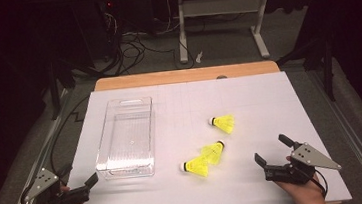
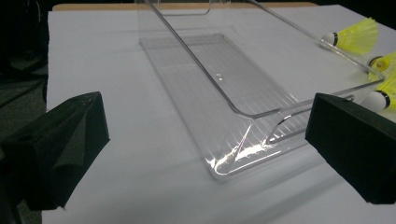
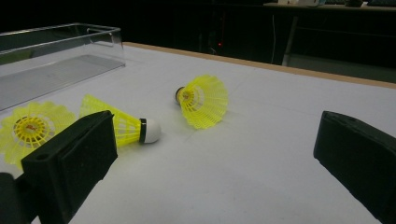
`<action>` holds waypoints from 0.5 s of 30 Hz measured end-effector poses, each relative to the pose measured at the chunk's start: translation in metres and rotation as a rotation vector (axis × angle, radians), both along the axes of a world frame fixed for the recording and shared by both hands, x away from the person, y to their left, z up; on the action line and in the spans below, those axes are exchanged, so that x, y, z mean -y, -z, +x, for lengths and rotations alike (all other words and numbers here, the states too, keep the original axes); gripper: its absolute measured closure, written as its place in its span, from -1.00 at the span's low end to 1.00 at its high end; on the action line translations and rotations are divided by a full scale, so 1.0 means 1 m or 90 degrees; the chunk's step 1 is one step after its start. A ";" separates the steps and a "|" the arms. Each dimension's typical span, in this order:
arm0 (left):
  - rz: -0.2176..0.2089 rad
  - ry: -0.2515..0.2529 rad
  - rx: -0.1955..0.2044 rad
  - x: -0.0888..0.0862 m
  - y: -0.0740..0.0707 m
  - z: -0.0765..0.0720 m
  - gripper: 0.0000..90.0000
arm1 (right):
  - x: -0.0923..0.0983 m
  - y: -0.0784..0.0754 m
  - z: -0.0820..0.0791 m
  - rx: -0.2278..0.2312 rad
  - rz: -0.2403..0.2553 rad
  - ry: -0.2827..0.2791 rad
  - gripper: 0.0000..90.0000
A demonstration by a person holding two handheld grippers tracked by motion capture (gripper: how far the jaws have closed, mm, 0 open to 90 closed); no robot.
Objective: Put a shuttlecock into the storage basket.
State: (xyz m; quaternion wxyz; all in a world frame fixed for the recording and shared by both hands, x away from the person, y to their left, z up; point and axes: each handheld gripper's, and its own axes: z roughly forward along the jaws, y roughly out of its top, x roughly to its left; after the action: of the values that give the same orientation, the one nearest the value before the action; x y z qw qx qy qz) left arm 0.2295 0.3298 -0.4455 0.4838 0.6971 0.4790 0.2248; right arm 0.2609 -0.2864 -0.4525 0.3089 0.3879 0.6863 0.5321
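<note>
Shuttlecocks (image 1: pixel 195 166) loose on surface (image 1: pixel 257 185), just ahead-left of wide-spread right tongs (image 1: pixel 273 153); clear bin (image 1: pixel 124 137) ahead of wide left tongs (image 1: pixel 81 173). Risk: crushing a feather skirt, or nudging one rolling away.

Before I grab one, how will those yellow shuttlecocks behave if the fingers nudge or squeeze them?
The nearest shuttlecock lies on its side, so a nudge would probably swing it in an arc around its white cork tip rather than roll it straight. Its open mesh skirt looks very light and likely to flex or dent under a hard squeeze; gripping near the cork seems safer.
</note>
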 end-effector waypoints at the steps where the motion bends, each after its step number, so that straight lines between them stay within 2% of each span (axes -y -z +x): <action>1: 0.004 0.001 -0.006 0.001 0.001 0.001 -0.98 | 0.000 0.000 0.000 -0.001 0.000 0.000 -1.00; 3: 0.013 0.005 -0.023 0.003 0.002 0.002 -0.98 | 0.000 0.000 0.000 -0.002 0.001 -0.001 -1.00; 5: 0.018 0.007 -0.029 0.004 0.002 0.003 -0.98 | -0.001 0.000 0.000 -0.001 -0.001 -0.002 -1.00; 9: 0.031 0.011 -0.056 0.007 0.005 0.006 -0.98 | -0.001 0.000 0.000 0.000 -0.002 -0.004 -1.00; 15: 0.036 0.011 -0.078 0.007 0.008 0.008 -0.98 | -0.001 0.000 0.000 0.000 -0.005 -0.005 -1.00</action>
State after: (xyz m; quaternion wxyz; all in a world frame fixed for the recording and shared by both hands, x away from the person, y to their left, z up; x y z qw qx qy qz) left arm 0.2379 0.3223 -0.4536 0.4357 0.7270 0.4951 0.1910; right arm 0.2613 -0.2855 -0.4528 0.3088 0.3838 0.6898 0.5306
